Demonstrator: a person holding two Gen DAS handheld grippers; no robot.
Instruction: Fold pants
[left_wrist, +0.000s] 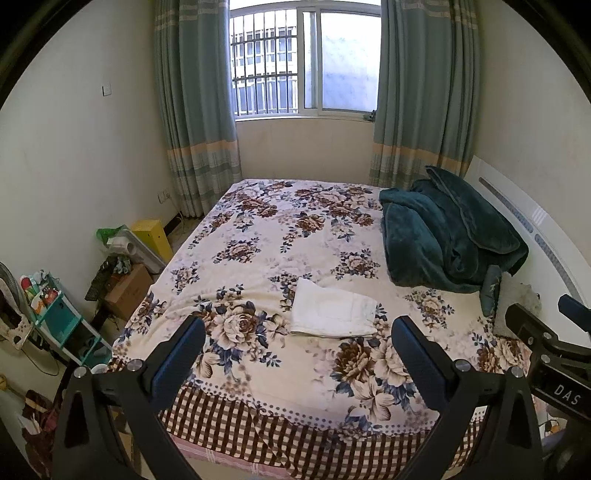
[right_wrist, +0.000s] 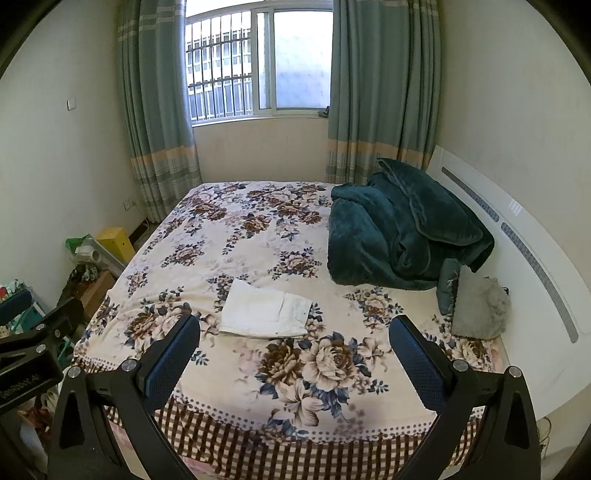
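White pants (left_wrist: 332, 312) lie folded into a flat rectangle on the floral bedspread (left_wrist: 258, 236), near the bed's front half. They also show in the right wrist view (right_wrist: 266, 314). My left gripper (left_wrist: 298, 328) is open and empty, held above the bed's foot, short of the pants. My right gripper (right_wrist: 294, 326) is open and empty, likewise back from the pants, which lie to its front left. The right gripper also shows in the left wrist view (left_wrist: 546, 332) at the right edge, and the left gripper shows in the right wrist view (right_wrist: 33, 321) at the left edge.
A dark green blanket (right_wrist: 402, 232) is heaped at the bed's right by the white headboard (right_wrist: 517, 236). A grey cushion (right_wrist: 480, 306) leans beside it. Boxes and a shelf (left_wrist: 59, 321) crowd the floor left of the bed. Window and curtains (left_wrist: 195, 110) stand behind.
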